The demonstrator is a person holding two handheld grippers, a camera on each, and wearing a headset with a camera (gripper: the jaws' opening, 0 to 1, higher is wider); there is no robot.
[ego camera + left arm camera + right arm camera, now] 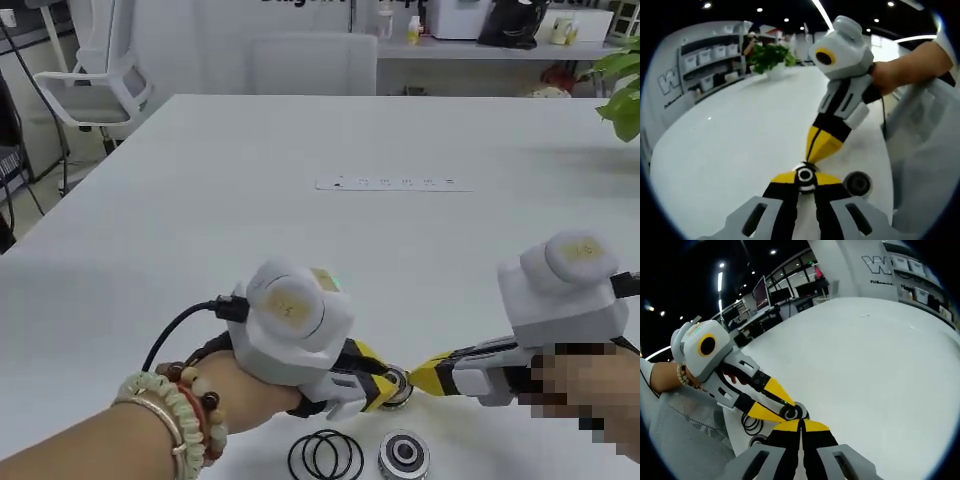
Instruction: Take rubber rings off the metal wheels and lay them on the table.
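My left gripper [385, 388] is shut on a small metal wheel [397, 385], held just above the table near its front edge. In the left gripper view the wheel [805, 175] sits between my own jaw tips. My right gripper [414, 380] comes in from the right with its jaws together, and its tips pinch the rubber ring at the wheel's rim. The right gripper view has my right gripper [801, 423] against the wheel [792, 411]. Black rubber rings [325, 455] lie loose on the table below, beside a second metal wheel [404, 453].
The white table [300, 230] stretches far ahead, with a flat white power strip [393, 183] at its middle. A plant [622, 90] stands at the far right, and chairs [95, 70] stand beyond the table's far edge.
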